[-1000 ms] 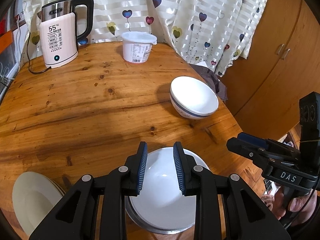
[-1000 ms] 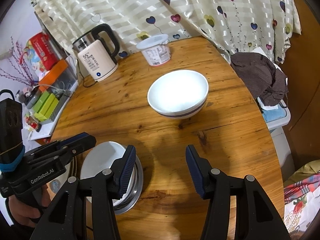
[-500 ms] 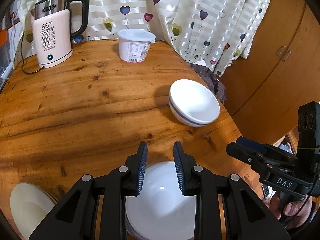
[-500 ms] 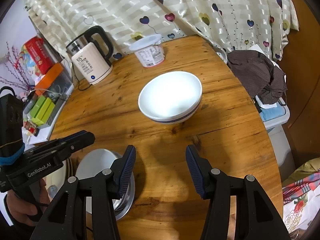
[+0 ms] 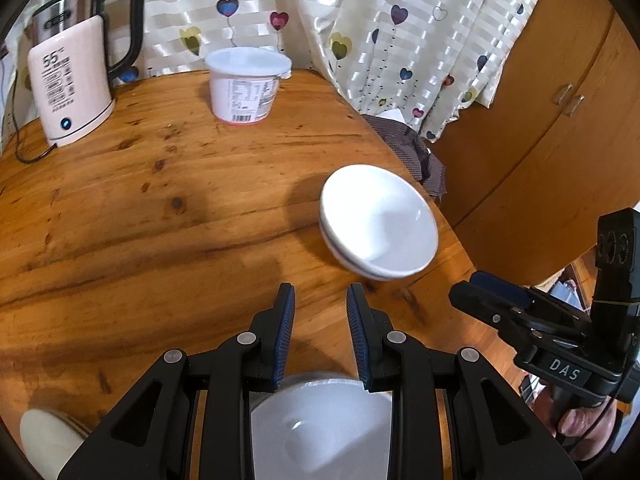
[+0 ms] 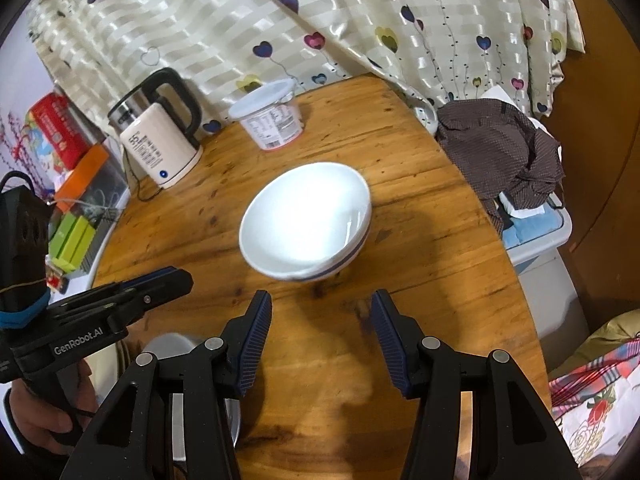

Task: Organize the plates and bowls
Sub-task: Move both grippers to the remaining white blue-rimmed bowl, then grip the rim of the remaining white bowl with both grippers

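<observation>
A white bowl with a blue band (image 6: 306,220) sits near the right edge of the round wooden table (image 6: 420,280); it also shows in the left wrist view (image 5: 378,222). My right gripper (image 6: 322,332) is open and empty, just short of that bowl. My left gripper (image 5: 320,330) is open and empty, above a white bowl nested in a metal bowl (image 5: 320,432) at the table's near edge. A cream plate (image 5: 48,434) lies at the near left.
A pink kettle (image 5: 70,80) and a lidded white tub (image 5: 246,86) stand at the back of the table. A heart-print curtain (image 6: 320,20) hangs behind. A brown cloth on a plastic bin (image 6: 504,156) stands off the right edge, with a wooden cupboard (image 5: 540,120) behind.
Both grippers have moved forward over the table towards the banded bowl. The nested bowls have slid down under my left gripper. Neither jaw opening has changed.
</observation>
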The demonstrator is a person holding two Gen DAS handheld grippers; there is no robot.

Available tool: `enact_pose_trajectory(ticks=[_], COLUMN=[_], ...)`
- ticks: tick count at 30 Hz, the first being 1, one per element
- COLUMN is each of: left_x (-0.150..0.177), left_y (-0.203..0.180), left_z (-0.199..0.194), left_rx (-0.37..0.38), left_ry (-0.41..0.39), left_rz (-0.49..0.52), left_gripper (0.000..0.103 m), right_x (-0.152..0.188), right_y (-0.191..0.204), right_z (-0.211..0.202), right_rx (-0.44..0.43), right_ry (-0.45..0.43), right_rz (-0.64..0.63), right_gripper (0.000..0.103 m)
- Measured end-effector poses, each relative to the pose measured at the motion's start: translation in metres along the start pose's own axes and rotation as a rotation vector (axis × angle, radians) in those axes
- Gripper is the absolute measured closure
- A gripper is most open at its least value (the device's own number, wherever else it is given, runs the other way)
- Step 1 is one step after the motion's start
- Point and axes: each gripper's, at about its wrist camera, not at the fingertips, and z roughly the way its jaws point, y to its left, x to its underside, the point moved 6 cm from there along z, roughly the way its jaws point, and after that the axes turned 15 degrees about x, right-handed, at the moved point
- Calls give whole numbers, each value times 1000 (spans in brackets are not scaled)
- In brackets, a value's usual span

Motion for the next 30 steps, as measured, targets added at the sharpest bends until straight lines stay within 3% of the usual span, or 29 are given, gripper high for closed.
enact_pose_trajectory(ticks=[5,12,30], left_x=[-11,-24,-31], left_y=[-3,0,12], left_z=[12,29,55], left_rx=[32,63,111], left_ry=[14,39,57], left_rz=[-11,-30,-84], left_gripper=[75,75,75], right_x=[-10,-22,-34], right_y=[-4,-10,-11], right_z=[9,22,52], right_rx=[3,17,-21], right_ry=[-3,-6,24], right_rz=[18,29,42], right_gripper=[52,65,81])
